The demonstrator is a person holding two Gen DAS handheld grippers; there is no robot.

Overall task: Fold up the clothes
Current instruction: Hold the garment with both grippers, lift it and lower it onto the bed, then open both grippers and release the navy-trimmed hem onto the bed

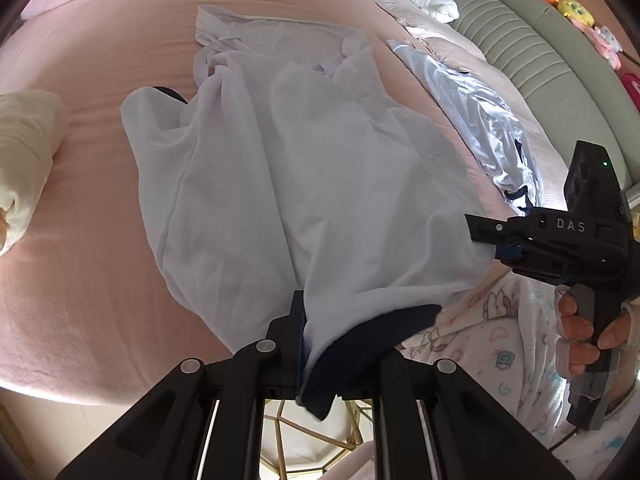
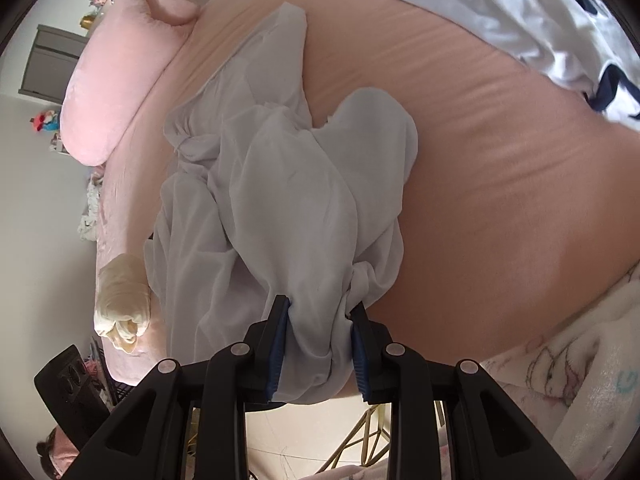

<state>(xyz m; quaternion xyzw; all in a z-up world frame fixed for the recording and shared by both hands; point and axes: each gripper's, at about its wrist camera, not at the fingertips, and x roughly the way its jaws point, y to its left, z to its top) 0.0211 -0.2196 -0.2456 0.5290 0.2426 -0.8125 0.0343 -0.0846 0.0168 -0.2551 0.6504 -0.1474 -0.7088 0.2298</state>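
Observation:
A pale lilac-white garment (image 1: 288,168) with a dark navy hem lies stretched over the pink bed (image 1: 100,280), its far end crumpled. My left gripper (image 1: 344,340) is shut on the near edge, where the navy band (image 1: 360,344) drapes over its fingers. My right gripper (image 1: 486,242) is seen in the left wrist view at the right, shut on the garment's other near corner. In the right wrist view the right gripper (image 2: 320,336) pinches a bunched wad of the same garment (image 2: 288,184) between its blue pads (image 2: 277,344).
A white garment with navy trim (image 1: 484,128) lies further right on the bed. A cream rolled cloth (image 1: 24,160) sits at the left edge. A pink pillow (image 2: 116,76), a grey-green headboard (image 1: 540,48) with plush toys, and a person's patterned sleeve (image 1: 500,344) are nearby.

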